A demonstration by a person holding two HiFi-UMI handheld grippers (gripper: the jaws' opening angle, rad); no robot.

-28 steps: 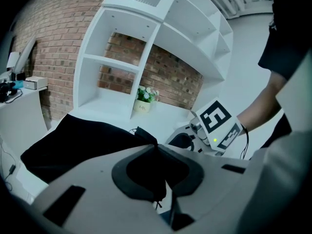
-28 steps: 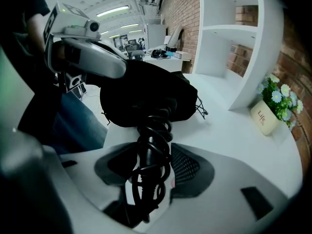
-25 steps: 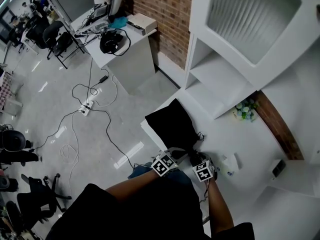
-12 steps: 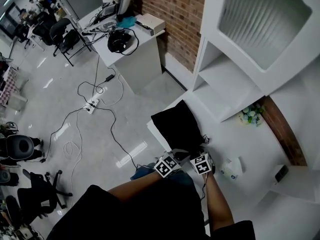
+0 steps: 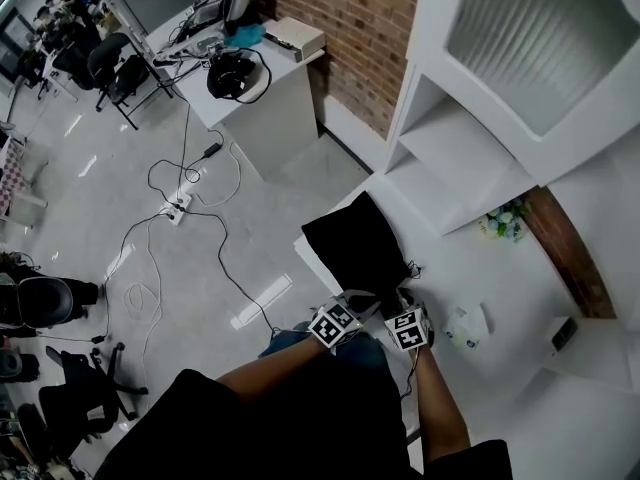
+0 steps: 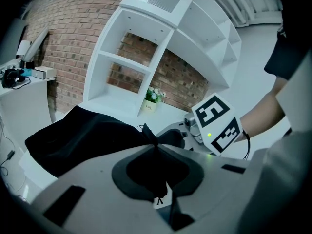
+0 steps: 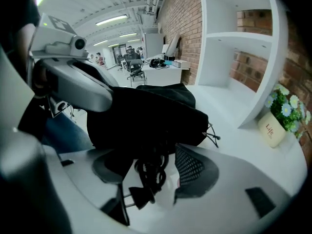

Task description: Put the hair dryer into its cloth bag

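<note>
Between right gripper [image 7: 147, 158] fingers, just opened, a cord [image 7: 154, 175] seemingly vanishes into the cloth bag [image 7: 146, 115]; left gripper [image 6: 155, 148] pinches its edge.

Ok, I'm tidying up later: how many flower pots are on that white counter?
1: a small flower pot on the white counter, at the shelf unit's foot, right of the cloth bag. Shelving could hide more.

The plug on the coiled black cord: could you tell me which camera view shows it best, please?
The right gripper view: the plug with its prongs lies close up, below the coiled cord. The head view and the left gripper view show none of it, only the black bag.
</note>
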